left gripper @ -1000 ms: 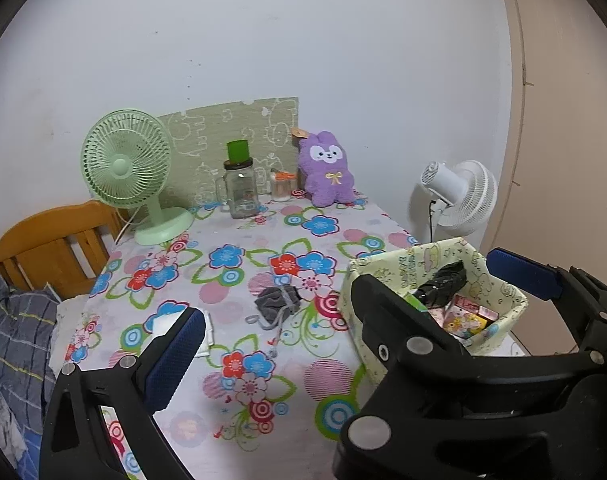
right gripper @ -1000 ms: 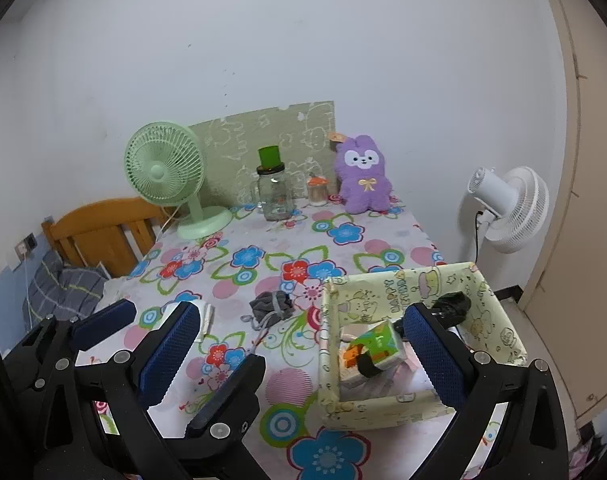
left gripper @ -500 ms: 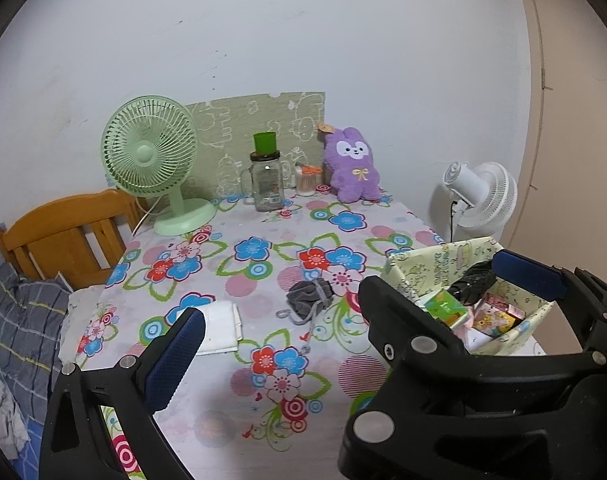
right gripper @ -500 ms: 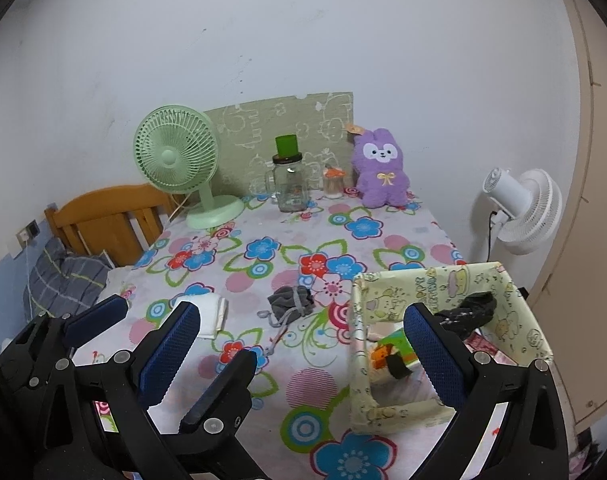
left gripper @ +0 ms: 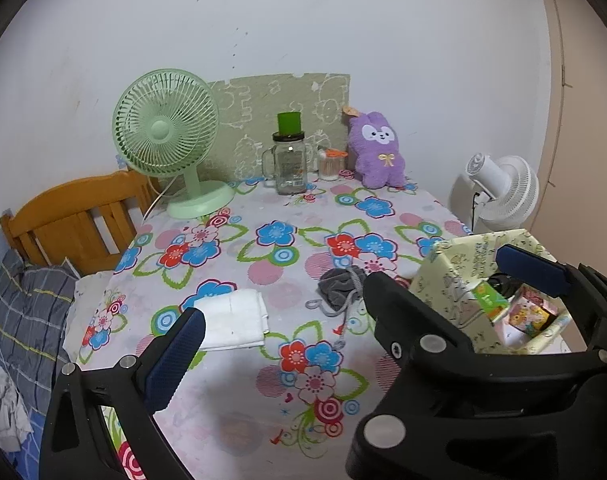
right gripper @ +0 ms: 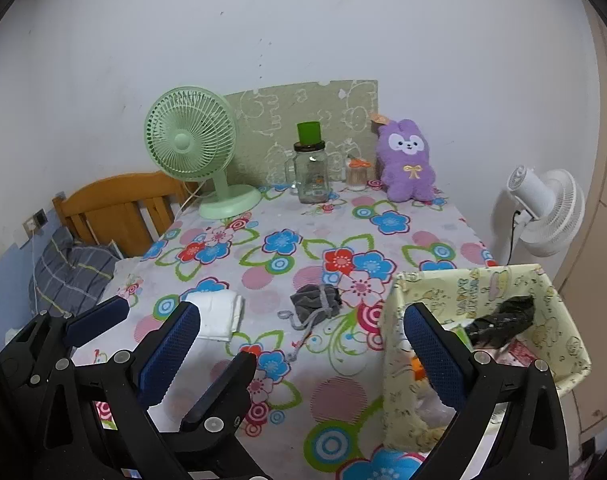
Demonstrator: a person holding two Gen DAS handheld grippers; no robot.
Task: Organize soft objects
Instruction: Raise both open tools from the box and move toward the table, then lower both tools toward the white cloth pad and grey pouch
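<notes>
The grey drawstring pouch (right gripper: 316, 303) lies near the middle of the flowered surface (right gripper: 287, 216), its cord trailing toward the near edge. To its left, apart from it, rests a folded white cloth (right gripper: 217, 314). To the pouch's right, close by, stands the pale yellow fabric bin (right gripper: 475, 286) at the surface's right edge, holding a dark crumpled item and small colourful packets. Far behind the pouch, against the wall, a purple plush rabbit (right gripper: 407, 170) sits upright, with a glass jar (right gripper: 311, 176) topped by a green cup and a green desk fan (right gripper: 193, 148) further left along the same back edge.

The left hand-held gripper (left gripper: 351, 304) hovers above the near edge with its fingers spread wide and nothing between them. The right hand-held gripper (right gripper: 303, 344) is likewise spread and holds nothing, its right finger (right gripper: 433, 354) in front of the bin's near wall.
</notes>
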